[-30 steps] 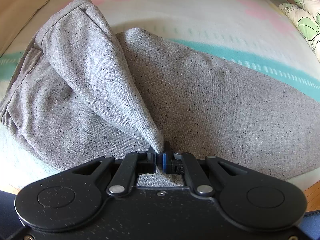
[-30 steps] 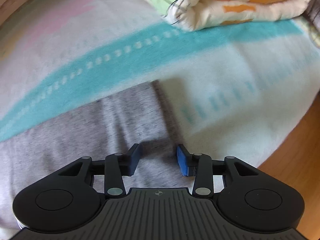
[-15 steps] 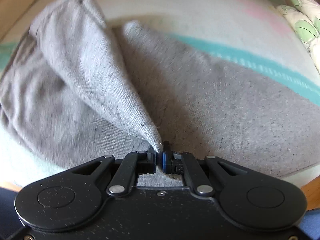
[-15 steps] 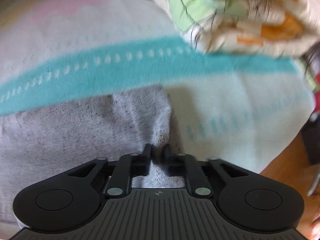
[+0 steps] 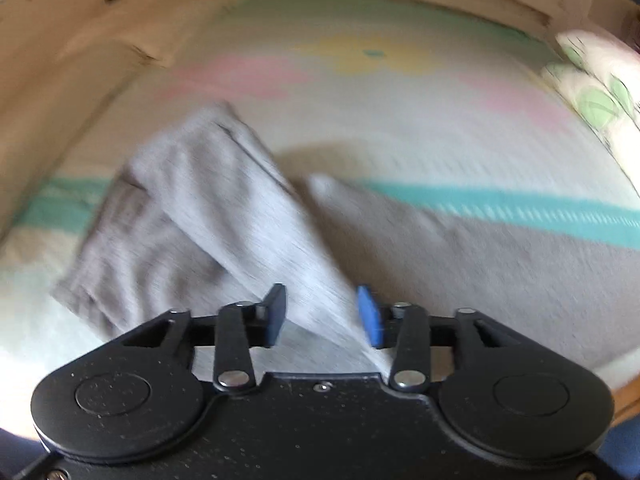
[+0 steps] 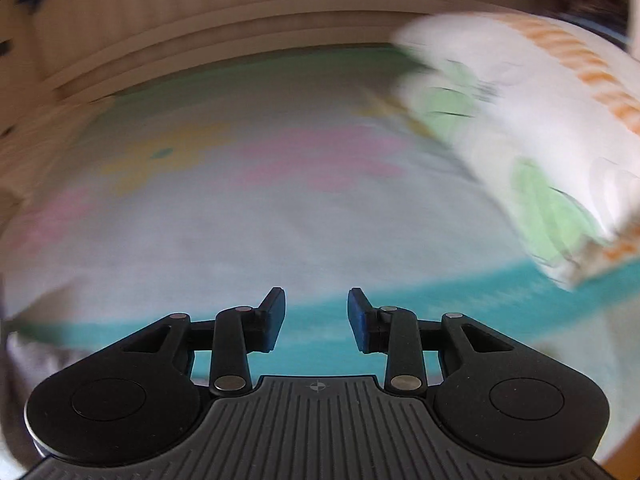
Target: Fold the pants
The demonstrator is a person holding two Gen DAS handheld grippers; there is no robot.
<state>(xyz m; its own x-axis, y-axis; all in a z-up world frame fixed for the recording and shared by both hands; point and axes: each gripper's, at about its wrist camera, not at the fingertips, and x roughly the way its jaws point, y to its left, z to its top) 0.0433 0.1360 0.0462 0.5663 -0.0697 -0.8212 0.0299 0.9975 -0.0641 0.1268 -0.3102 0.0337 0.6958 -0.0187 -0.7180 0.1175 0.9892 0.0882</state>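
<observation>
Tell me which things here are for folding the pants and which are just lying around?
For the job:
- grey pants
- left hand-held gripper, open
- right hand-held gripper, open

Just lying around:
- patterned bed cover under the pants
- folded quilt with green and orange print
- wooden bed frame

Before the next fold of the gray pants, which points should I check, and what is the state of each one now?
1. Left hand-held gripper is open: ok; gray cloth shows between the jaws, not pinched.
2. Right hand-held gripper is open and holds nothing: ok.
3. Gray pants lie on the bed blanket: ok.
4. Folded flap lies flat and aligned: not ok, it crosses at a slant.
5. Right gripper faces the pants: not ok, only a gray edge shows at far left.
6. Folded quilt is apart from the pants: cannot tell, the views are blurred.
</observation>
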